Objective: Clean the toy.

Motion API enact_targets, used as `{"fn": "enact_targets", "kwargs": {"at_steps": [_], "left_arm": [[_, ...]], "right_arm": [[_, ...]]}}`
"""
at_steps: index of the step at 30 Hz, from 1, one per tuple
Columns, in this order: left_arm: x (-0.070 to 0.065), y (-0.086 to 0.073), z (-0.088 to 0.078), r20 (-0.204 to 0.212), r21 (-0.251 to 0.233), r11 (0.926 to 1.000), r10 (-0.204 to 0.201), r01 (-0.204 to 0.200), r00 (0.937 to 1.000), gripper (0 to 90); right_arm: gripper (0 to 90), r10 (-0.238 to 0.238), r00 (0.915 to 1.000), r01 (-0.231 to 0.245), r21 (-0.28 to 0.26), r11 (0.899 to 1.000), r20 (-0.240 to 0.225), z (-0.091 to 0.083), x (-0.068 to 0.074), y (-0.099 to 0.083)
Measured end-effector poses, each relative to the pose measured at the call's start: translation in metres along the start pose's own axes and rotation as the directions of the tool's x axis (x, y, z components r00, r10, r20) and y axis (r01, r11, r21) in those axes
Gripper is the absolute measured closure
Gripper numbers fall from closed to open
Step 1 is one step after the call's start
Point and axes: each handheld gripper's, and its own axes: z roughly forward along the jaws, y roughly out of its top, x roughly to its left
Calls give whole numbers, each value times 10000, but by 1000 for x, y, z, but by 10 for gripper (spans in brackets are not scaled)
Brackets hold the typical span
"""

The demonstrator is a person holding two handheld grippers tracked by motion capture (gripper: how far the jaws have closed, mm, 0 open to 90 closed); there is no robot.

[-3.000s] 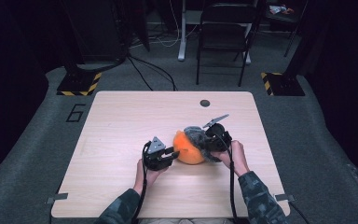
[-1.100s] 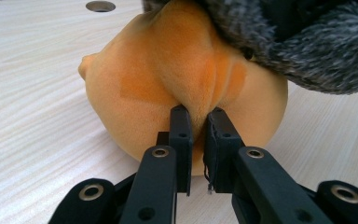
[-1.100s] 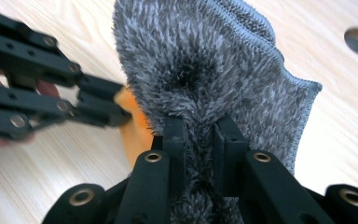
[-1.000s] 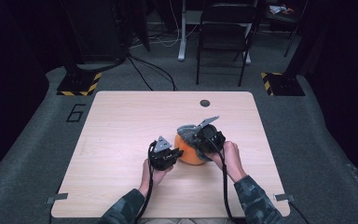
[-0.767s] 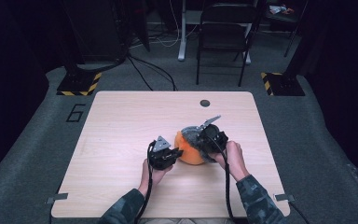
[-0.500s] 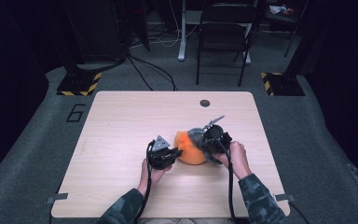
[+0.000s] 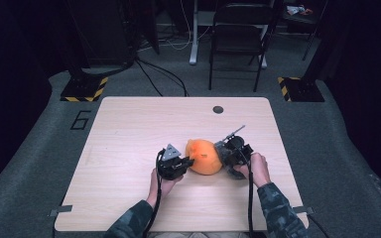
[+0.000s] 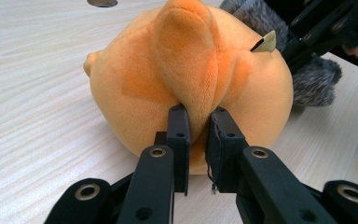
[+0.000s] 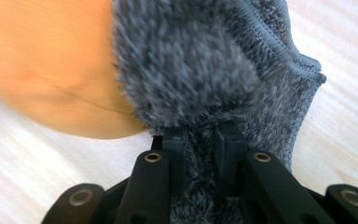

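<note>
An orange plush toy (image 7: 204,156) is lain on the wooden table (image 7: 129,134), held between the two grippers. The left gripper (image 8: 198,135) is clamped on a raised orange fold of the toy, which is seen directly ahead of its jaws. The right gripper (image 9: 204,140) is closed on a grey fuzzy cloth (image 9: 200,65), which is pressed against the toy just beyond the jaws. A small yellowish tag (image 8: 265,43) is seen on the toy's far side from the left gripper; no writing on it can be read. A large "6" (image 7: 81,119) is marked on the floor, well away to the left gripper's far left.
</note>
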Motion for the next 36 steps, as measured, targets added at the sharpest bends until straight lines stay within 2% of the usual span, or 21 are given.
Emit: {"fn": "enact_targets", "kwargs": {"at_steps": [3, 5, 6, 8, 10, 11, 13, 14, 15, 17, 19, 21, 23, 24, 25, 28, 29, 31, 32, 34, 36], "left_arm": [[1, -1, -1, -5, -19, 10000, -24, 24, 10000, 798], [2, -1, -1, 74, -59, 9999, -139, 139, 9999, 798], [2, -1, -1, 36, -89, 9999, -103, 103, 9999, 798], [3, -1, -1, 48, -77, 10000, -42, 43, 10000, 797], [2, -2, 0, 49, -28, 9999, -150, 150, 9999, 794], [2, -2, 0, 48, 33, 10000, -4, 4, 10000, 793], [0, -2, 1, 55, -29, 10000, -86, 86, 9999, 792], [-2, -2, 2, 54, -61, 10000, -67, 67, 10000, 791], [-2, -2, 2, 11, -53, 10000, 81, -81, 10000, 791], [-3, -2, 2, -28, -117, 9999, 80, -81, 10000, 792], [-4, -2, 2, -52, -116, 9998, 175, -176, 9998, 795], [-6, -1, 2, -82, -62, 9992, 383, -383, 9992, 798], [-9, 0, 1, -83, -65, 9981, 610, -611, 9981, 801], [-10, 0, 1, -125, -72, 9971, 762, -763, 9970, 802], [-12, 0, 1, -117, -55, 9967, 813, -813, 9966, 803], [-14, 0, 1, -159, -89, 9931, 1164, -1166, 9931, 807], [-15, 0, 1, -107, -97, 9925, 1218, -1219, 9925, 808], [-15, 0, 1, -152, -100, 9920, 1259, -1260, 9919, 810], [-15, 0, 1, -205, -145, 9921, 1240, -1243, 9921, 811], [-15, 0, 1, -110, -115, 9924, 1220, -1221, 9925, 813], [-15, 0, 1, -129, -96, 9918, 1273, -1274, 9918, 813]], "right_arm": [[774, -25, 9995, 12, 433, 9991, 313, 14, -3, -3], [774, 89, 9998, -102, 671, 9977, 190, 24, -7, -5], [774, 205, 9998, -209, 604, 9980, 84, 23, -9, -5], [775, 101, 9996, -116, 533, 9985, 274, 16, -11, -3], [775, 193, 9987, -203, 219, 9996, 467, 5, -11, -2], [775, 218, 9988, -218, -23, 9998, 435, -3, -12, -1], [775, 230, 9981, -188, -743, 9971, 563, -21, -10, 2], [775, 174, 9987, -121, -1082, 9941, 480, -32, -8, 4], [775, 89, 9993, -31, -1511, 9885, 374, -42, -5, 6], [775, -237, 9993, 292, -2181, 9755, 278, -59, 4, 10], [774, -657, 9977, 676, -2647, 9620, 158, -71, 17, 13], [774, -1065, 9938, 1108, -2825, 9528, 305, -74, 33, 17], [773, -1612, 9839, 1765, -2749, 9451, 774, -73, 50, 22], [773, -1859, 9752, 2118, -2622, 9415, 1203, -72, 59, 24], [773, -2081, 9678, 2392, -2587, 9359, 1417, -71, 67, 25], [772, -2548, 9537, 2868, -2283, 9304, 1597, -66, 85, 29], [772, -2607, 9524, 2916, -2229, 9302, 1579, -63, 88, 30], [772, -2592, 9516, 2888, -1916, 9380, 1652, -57, 91, 30], [772, -2636, 9494, 2950, -1964, 9351, 1709, -53, 90, 30], [772, -2506, 9559, 2782, -1989, 9397, 1529, -52, 87, 30], [772, -2449, 9578, 2713, -1924, 9431, 1504, -53, 85, 30]]}}
